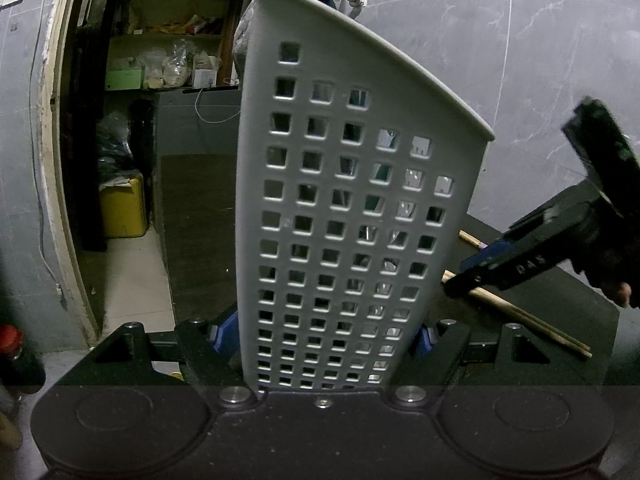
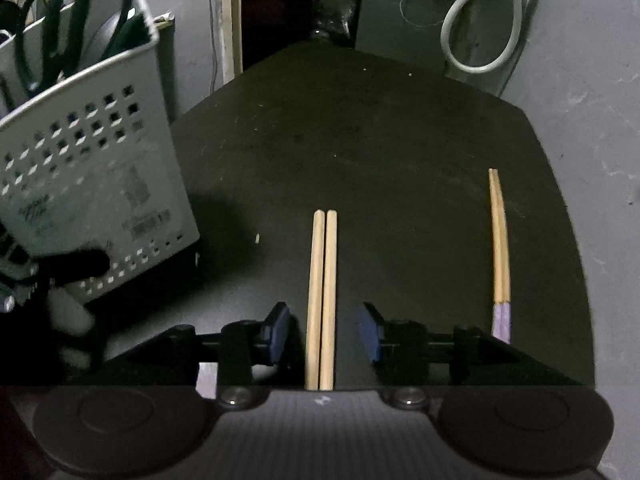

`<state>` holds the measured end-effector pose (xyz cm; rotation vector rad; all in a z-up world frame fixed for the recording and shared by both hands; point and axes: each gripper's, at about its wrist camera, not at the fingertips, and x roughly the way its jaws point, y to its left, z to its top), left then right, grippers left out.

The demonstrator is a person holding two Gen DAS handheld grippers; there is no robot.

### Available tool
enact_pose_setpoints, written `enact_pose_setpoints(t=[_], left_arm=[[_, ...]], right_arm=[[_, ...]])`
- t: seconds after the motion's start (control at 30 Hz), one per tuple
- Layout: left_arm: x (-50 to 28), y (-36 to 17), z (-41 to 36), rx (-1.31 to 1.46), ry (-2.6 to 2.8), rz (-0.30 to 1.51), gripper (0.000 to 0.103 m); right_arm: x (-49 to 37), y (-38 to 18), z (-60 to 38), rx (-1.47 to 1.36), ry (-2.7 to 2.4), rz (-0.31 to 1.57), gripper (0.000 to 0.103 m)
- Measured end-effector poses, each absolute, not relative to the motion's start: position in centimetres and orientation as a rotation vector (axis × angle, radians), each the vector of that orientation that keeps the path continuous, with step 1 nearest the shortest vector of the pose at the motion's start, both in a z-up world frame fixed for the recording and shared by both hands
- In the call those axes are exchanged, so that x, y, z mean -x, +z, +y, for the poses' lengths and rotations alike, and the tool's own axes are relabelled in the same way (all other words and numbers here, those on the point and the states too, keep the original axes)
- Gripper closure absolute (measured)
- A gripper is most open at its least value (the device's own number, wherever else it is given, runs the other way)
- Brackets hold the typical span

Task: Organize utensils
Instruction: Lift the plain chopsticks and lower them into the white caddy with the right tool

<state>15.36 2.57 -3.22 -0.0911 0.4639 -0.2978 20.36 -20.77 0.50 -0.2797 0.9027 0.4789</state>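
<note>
The left gripper (image 1: pixel 324 340) is clamping the holder (image 1: pixel 352 208) between its jaws, while the right gripper (image 2: pixel 325 332) is straddling the chopsticks (image 2: pixel 322 300) with wide jaws, probably needing to close next.

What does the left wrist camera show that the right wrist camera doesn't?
Only the left view shows the left gripper clamped on the perforated white plastic utensil holder and a yellow container. Only the right view shows the open right gripper straddling a plain wooden chopstick pair, and dark scissor handles in the holder. Both show holder, purple-tipped chopsticks, black table.
</note>
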Motion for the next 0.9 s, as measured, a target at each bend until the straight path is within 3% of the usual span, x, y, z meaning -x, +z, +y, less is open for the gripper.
enact_pose_setpoints(t=[0.07, 0.13, 0.2, 0.6, 0.9], left_arm=[[-15.4, -3.2, 2.6, 0.092, -0.298, 0.464, 0.024], [-15.4, -3.1, 2.5, 0.092, -0.298, 0.464, 0.024], [-15.4, -3.1, 2.6, 0.092, -0.298, 0.464, 0.024], [-15.3, -3.2, 2.7, 0.095, -0.301, 0.463, 0.024], [-15.4, -3.2, 2.7, 0.089, -0.299, 0.465, 0.024]], right_arm=[[-21.0, 0.7, -21.0, 0.247, 0.488, 0.924, 0.060], [-21.9, 0.8, -20.7, 0.239, 0.499, 0.954, 0.067], [-22.6, 1.1, -20.1, 0.257, 0.519, 0.981, 0.088], [-23.4, 1.2, -22.0, 0.119, 0.542, 0.997, 0.089], [-21.9, 1.8, -25.9, -0.100, 0.618, 0.791, 0.089]])
